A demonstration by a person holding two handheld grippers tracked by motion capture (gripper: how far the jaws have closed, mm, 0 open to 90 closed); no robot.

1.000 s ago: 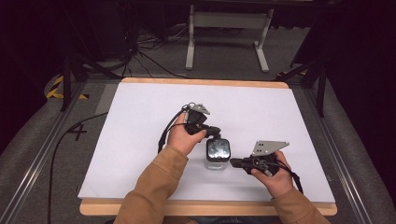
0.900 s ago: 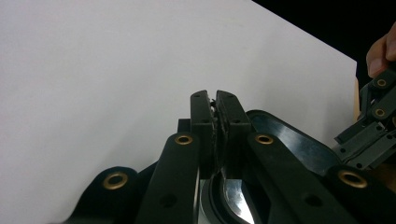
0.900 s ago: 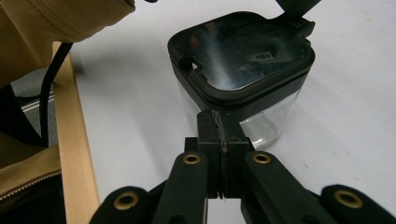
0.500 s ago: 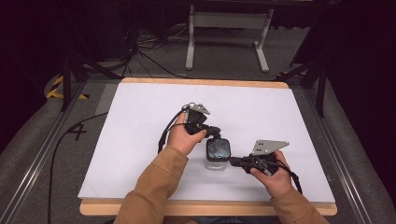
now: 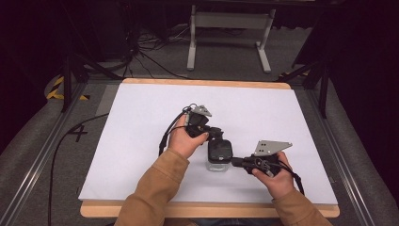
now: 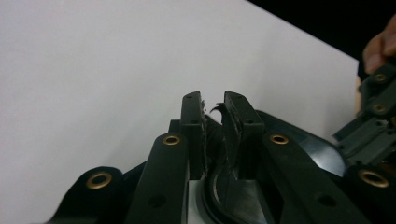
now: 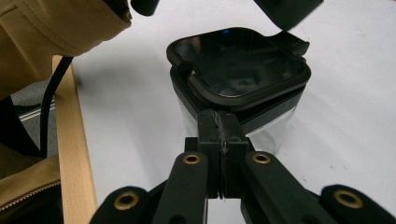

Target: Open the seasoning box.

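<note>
Left gripper (image 6: 213, 105) pinches the container's black lid (image 7: 238, 65) edge — right gripper (image 7: 219, 123), jaws pressed together, holds nothing.

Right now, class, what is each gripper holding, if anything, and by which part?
The left gripper pinches the edge of the black lid on the clear container. The right gripper is shut on nothing, its tips at the container's side.

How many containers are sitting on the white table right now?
1: a clear container with a black lid stands near the front middle of the white table, between the left gripper and the right gripper.
</note>
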